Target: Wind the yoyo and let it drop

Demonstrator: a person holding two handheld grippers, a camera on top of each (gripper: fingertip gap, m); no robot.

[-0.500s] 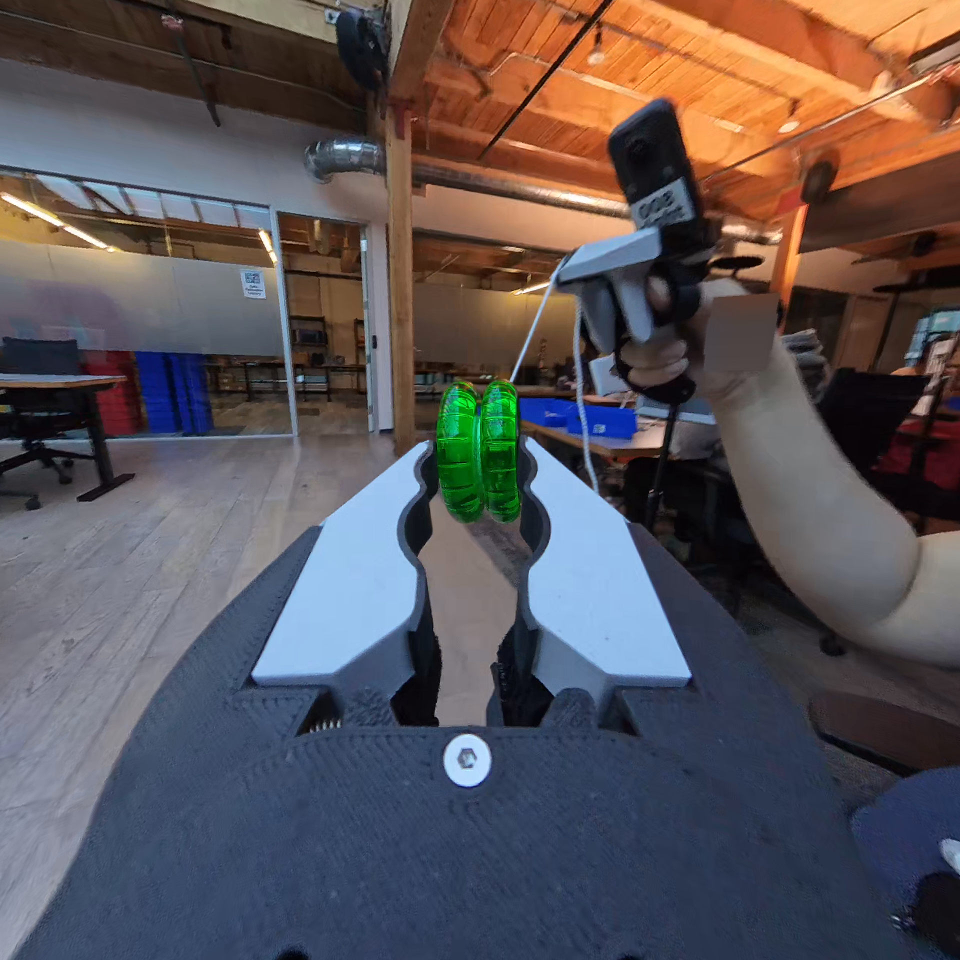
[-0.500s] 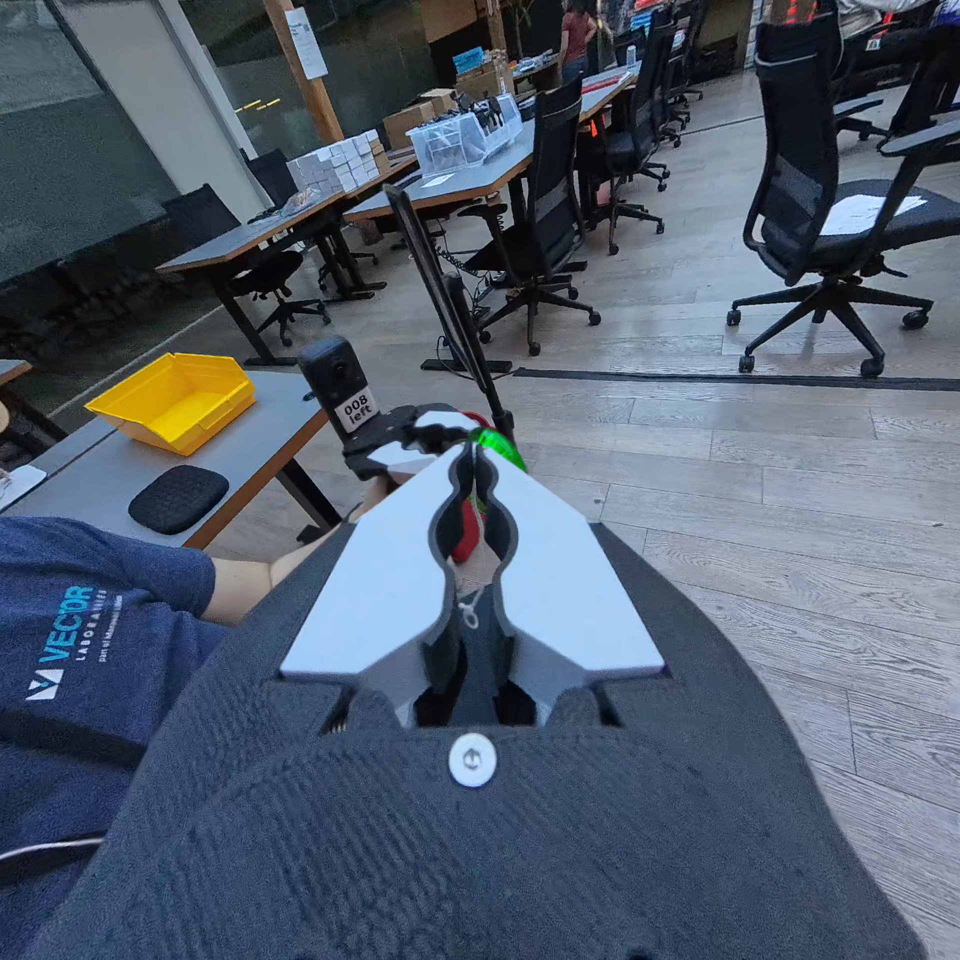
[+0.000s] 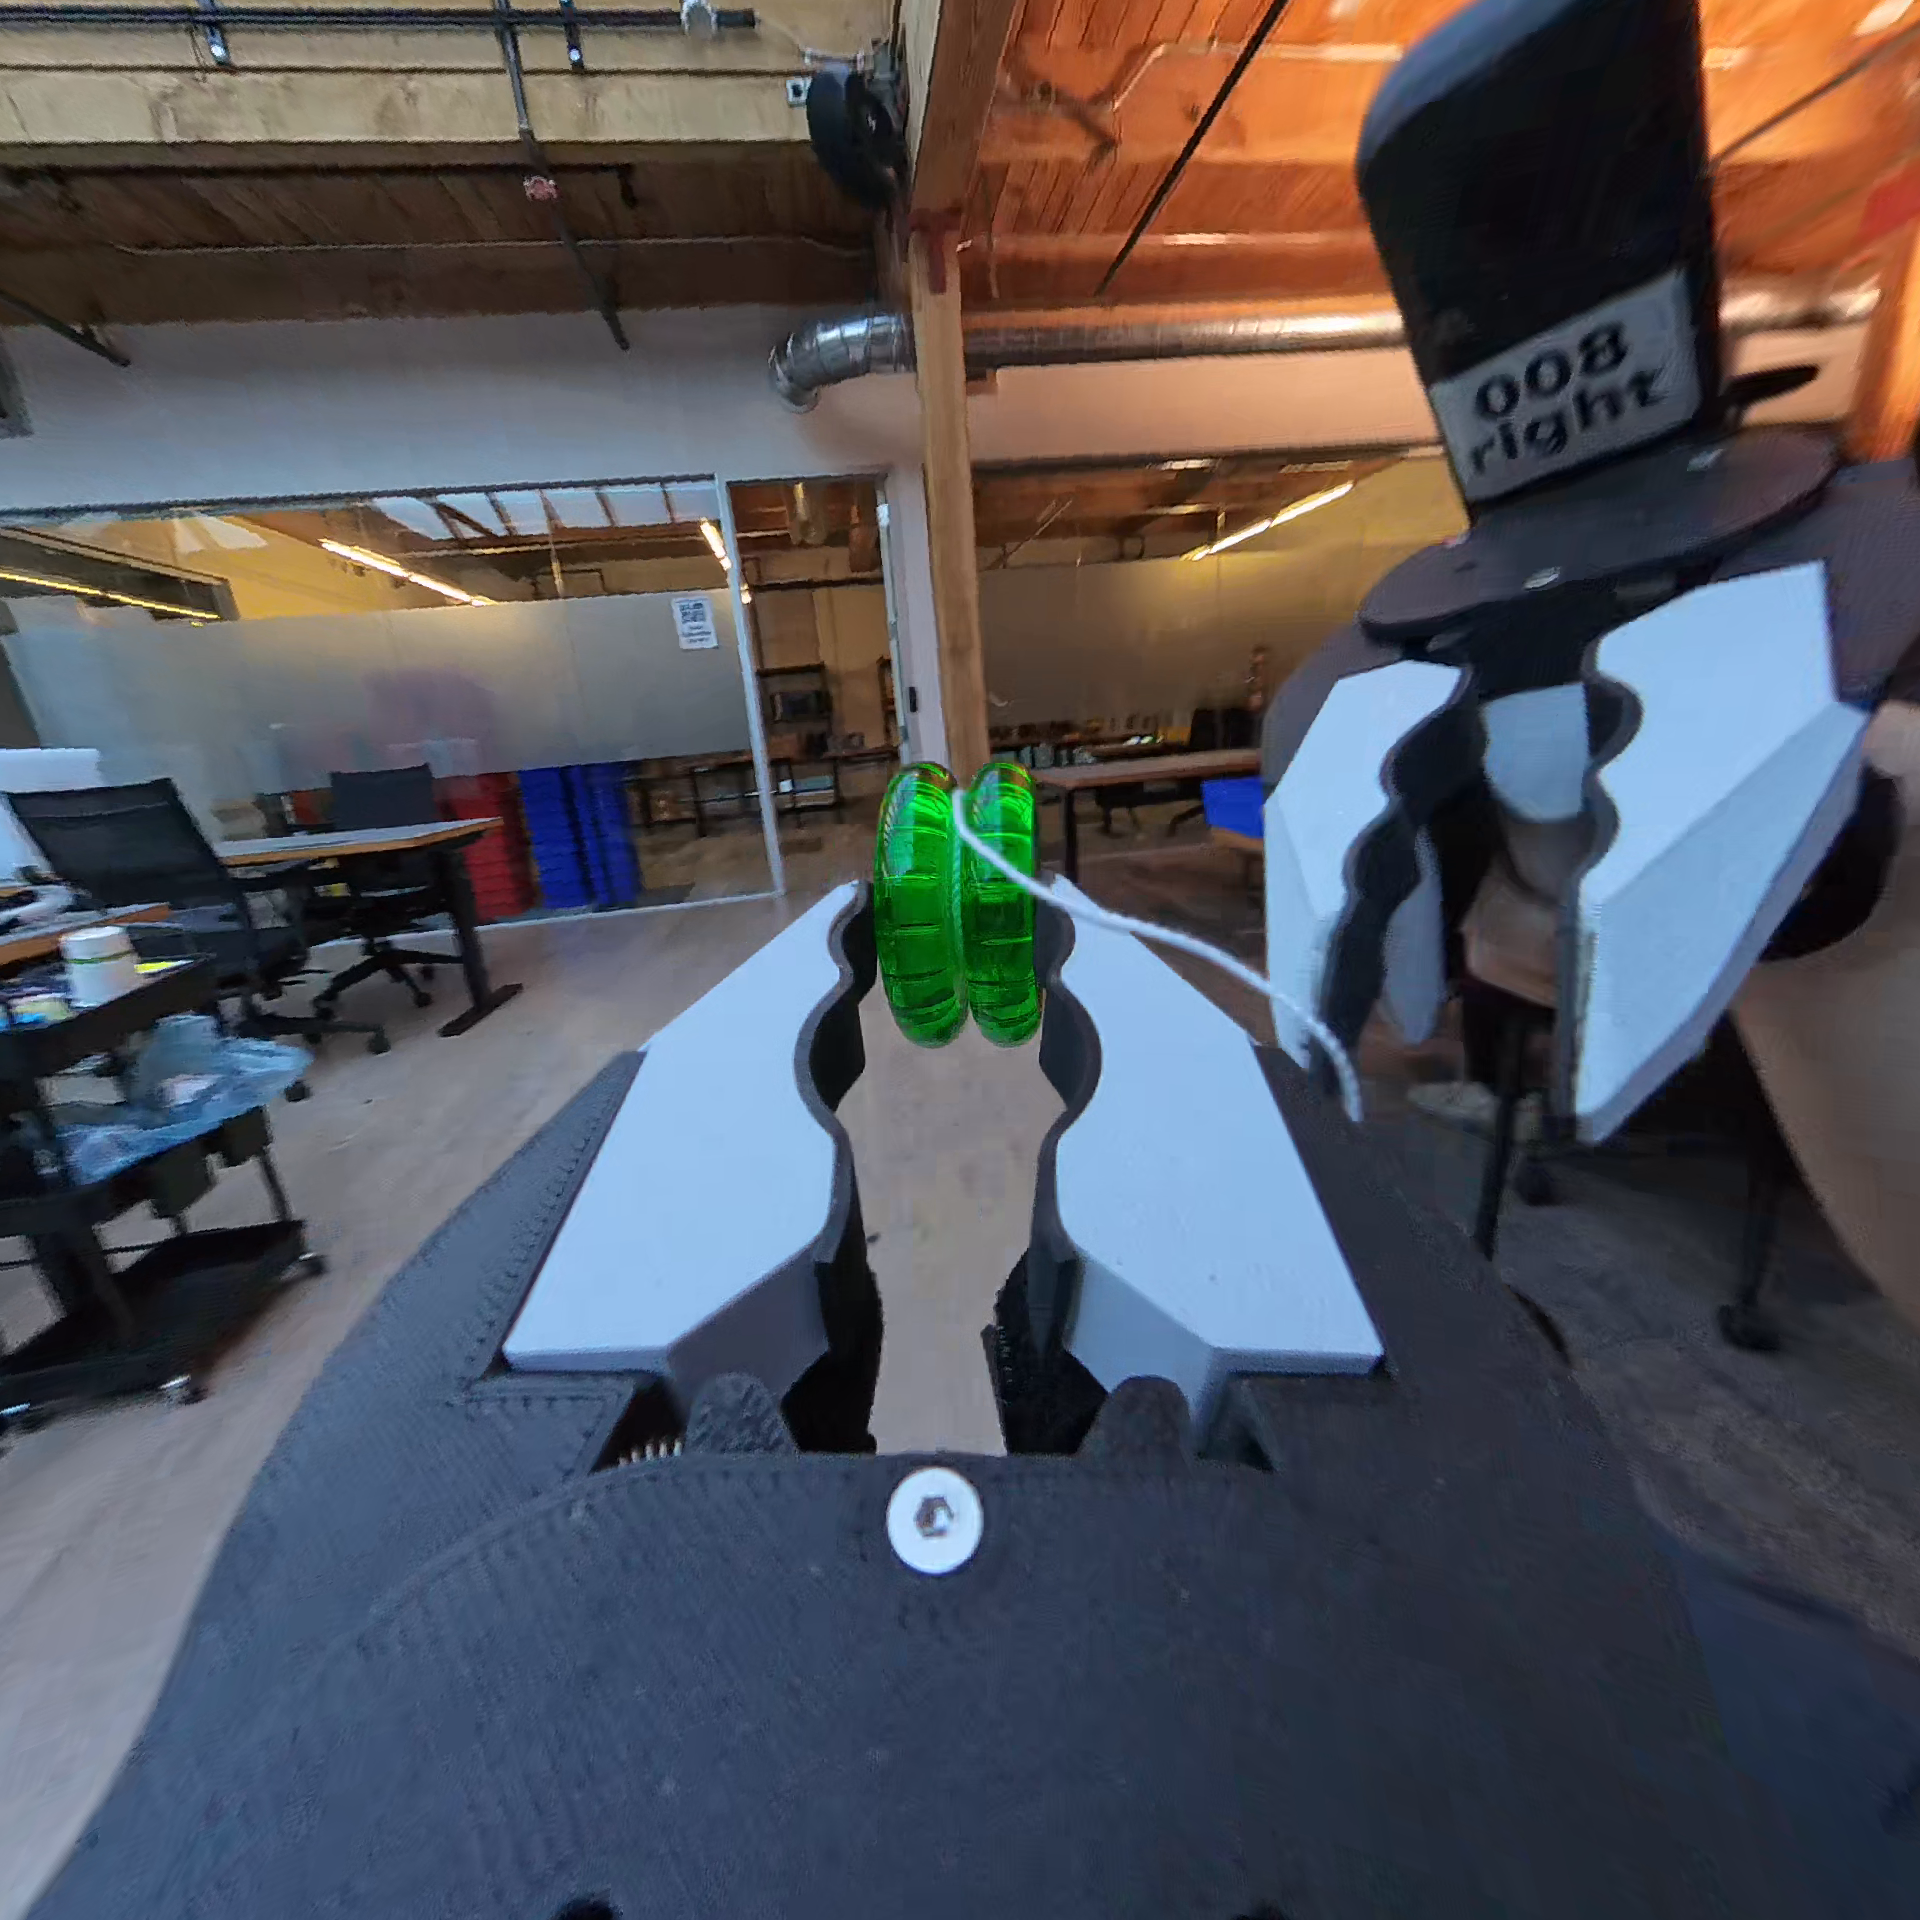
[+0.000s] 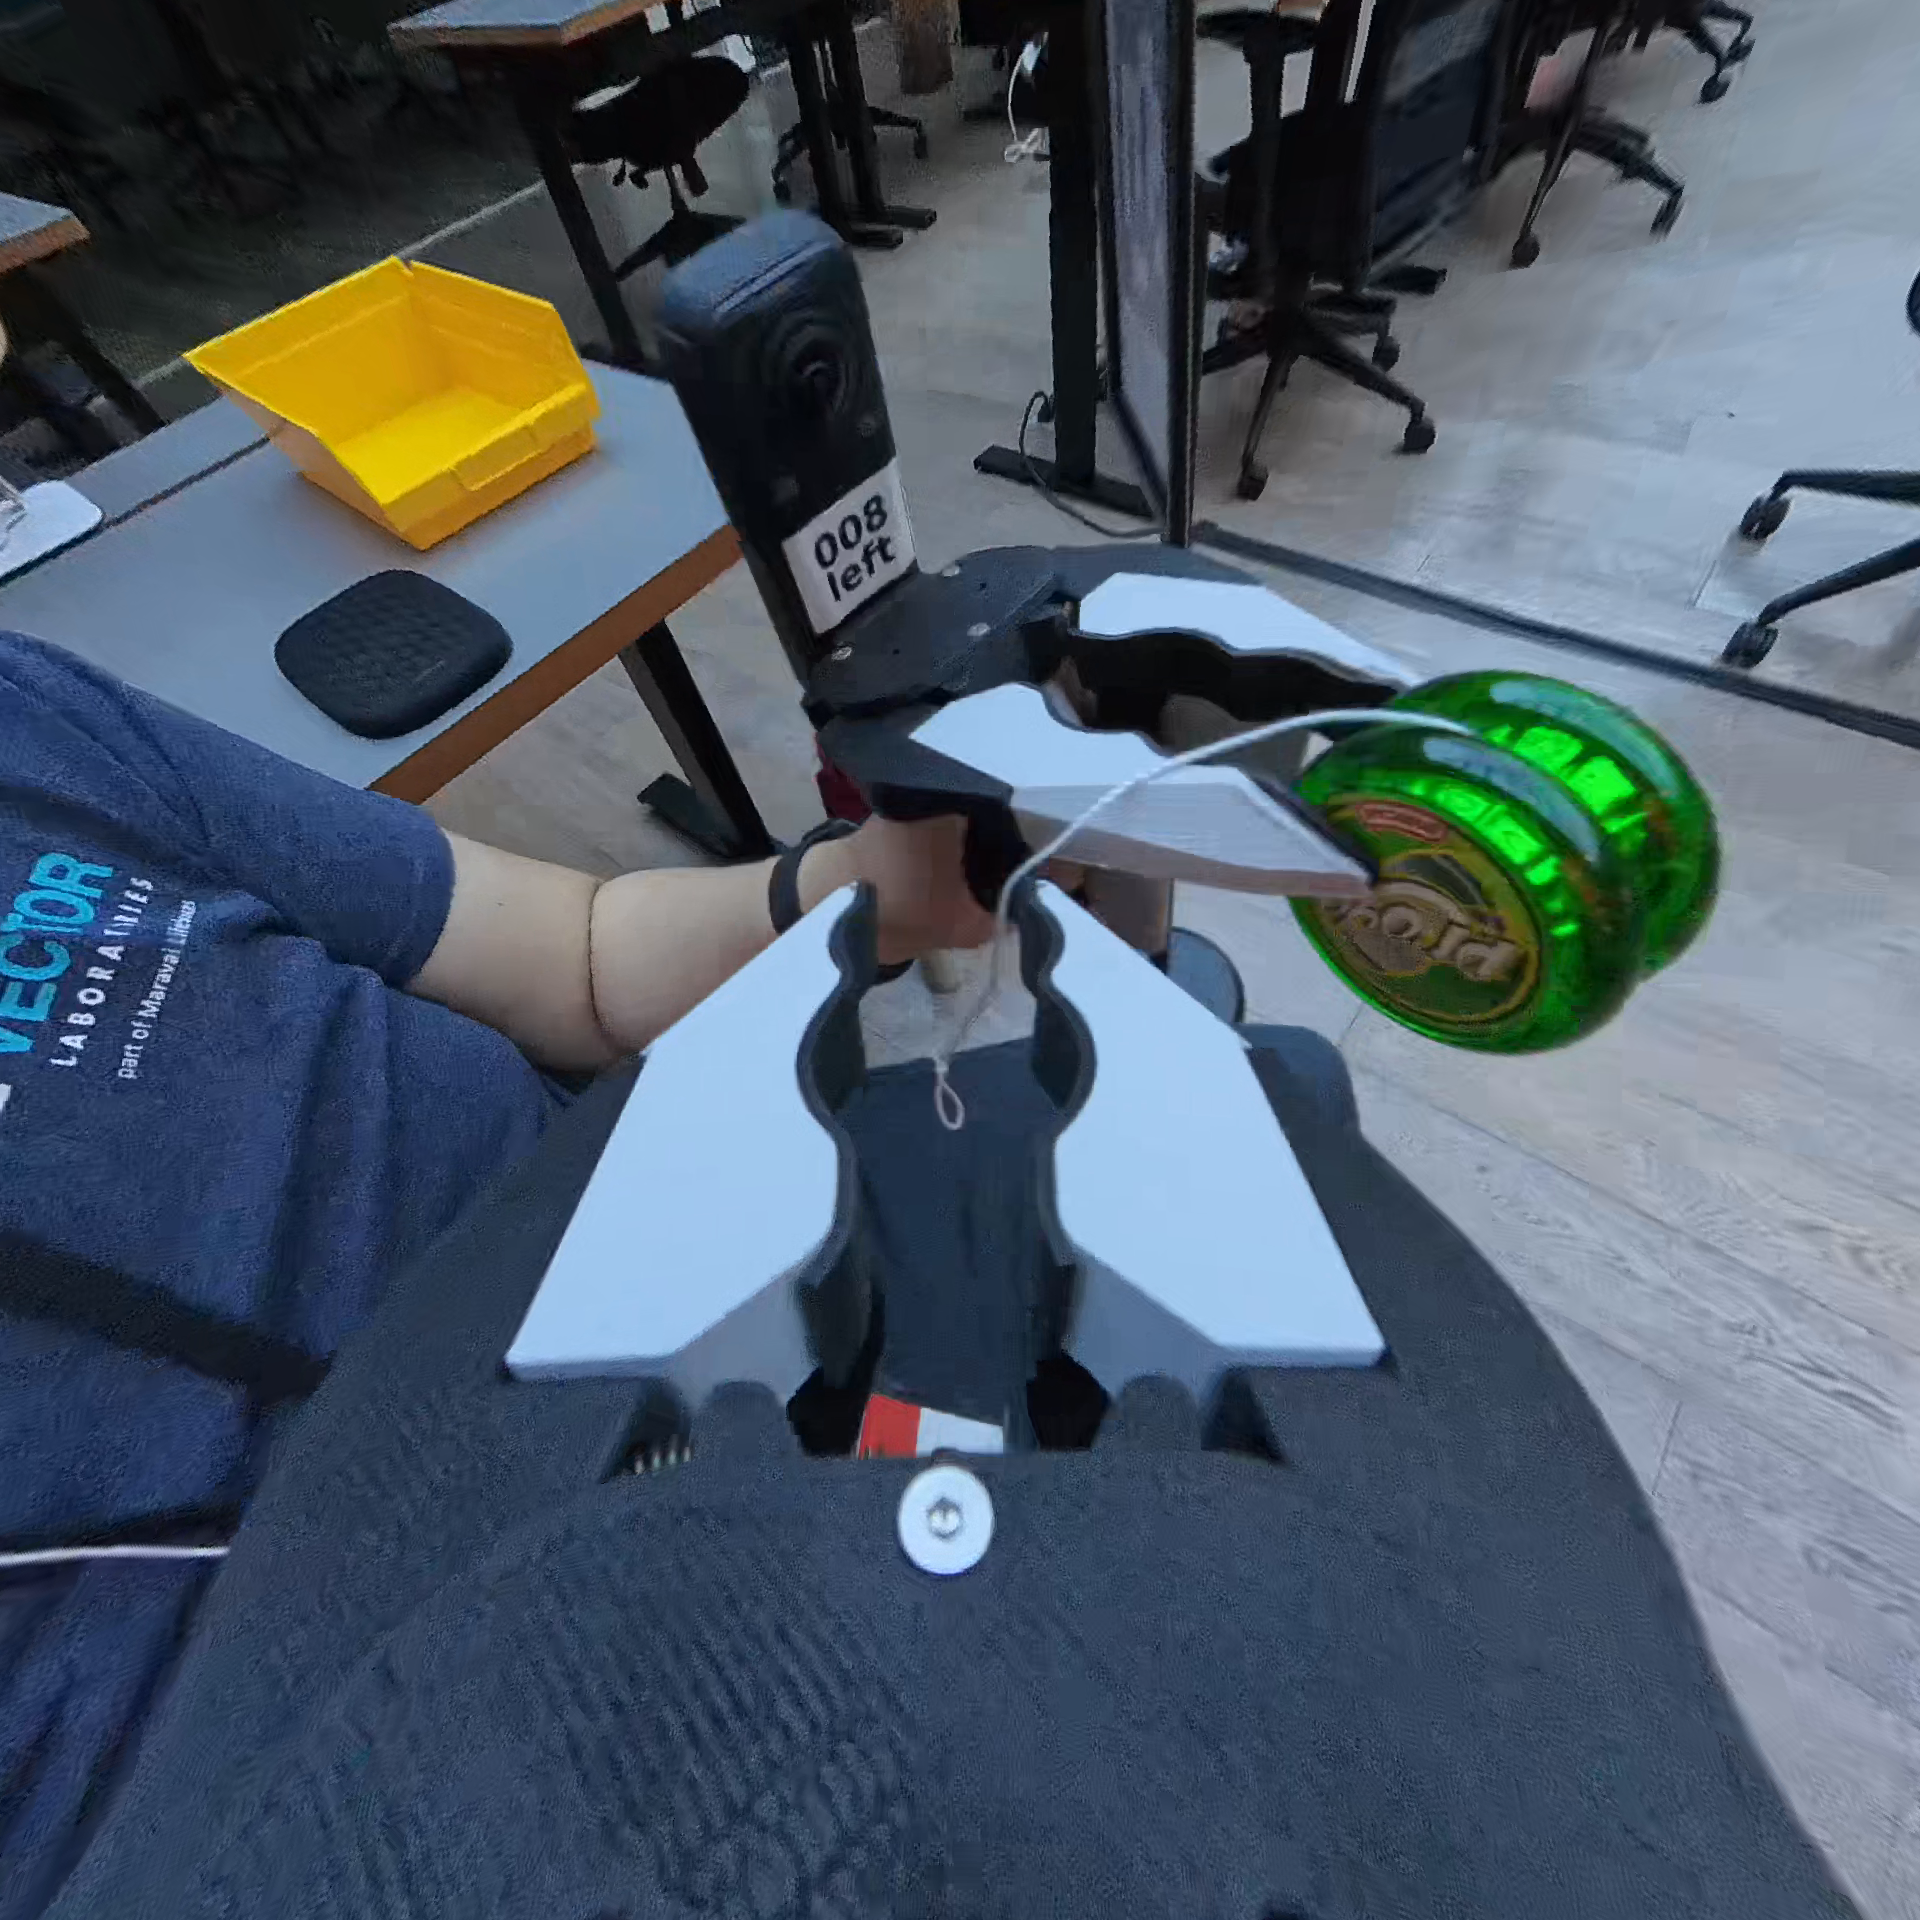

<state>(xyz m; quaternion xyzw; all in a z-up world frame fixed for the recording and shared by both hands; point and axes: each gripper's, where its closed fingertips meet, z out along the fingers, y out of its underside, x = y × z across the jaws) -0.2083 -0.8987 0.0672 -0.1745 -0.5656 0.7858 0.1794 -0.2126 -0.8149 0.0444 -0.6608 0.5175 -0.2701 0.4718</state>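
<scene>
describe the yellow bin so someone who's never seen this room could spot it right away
Look at the grey table with the wood edge, left of the left gripper that holds the green yoyo. The yellow bin sits at the table's far end, behind a flat black pad. It is the only bright yellow thing there, an open-topped plastic bin with slanted sides.

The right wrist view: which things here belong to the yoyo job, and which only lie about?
Belong to the job:
- translucent green plastic yoyo, clamped by the left gripper
- thin white string, leading from the yoyo to the open right gripper

Only lying about:
- yellow plastic bin
- black textured pad
- grey table
- black office chairs
</scene>
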